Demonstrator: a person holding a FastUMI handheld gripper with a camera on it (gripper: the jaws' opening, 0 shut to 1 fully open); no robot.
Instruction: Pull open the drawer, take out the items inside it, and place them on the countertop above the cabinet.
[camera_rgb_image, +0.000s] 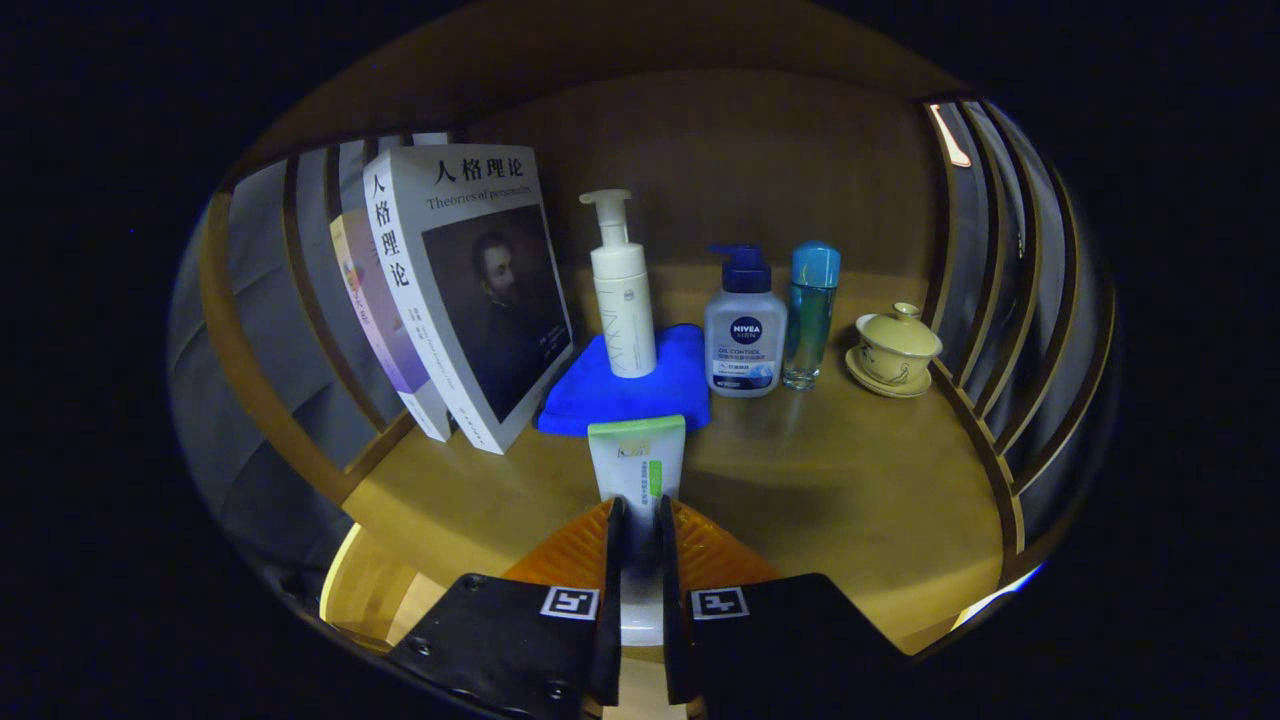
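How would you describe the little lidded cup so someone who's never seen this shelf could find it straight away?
Start at the wooden countertop and follow the row of bottles away from the leaning books. Past the clear blue-capped bottle, beside the slatted side rail, sits the pale yellow ceramic lidded cup on its matching saucer. It is the only squat, round, non-plastic piece there.

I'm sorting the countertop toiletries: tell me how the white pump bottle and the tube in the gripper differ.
The white pump bottle stands upright on the blue cloth; the tube is clamped between the fingers of the hand-held gripper, its end at the cloth's near edge. The bottle has a pump head; the tube is flat-ended. The bottle is all white; the tube carries green. Both are mainly white.
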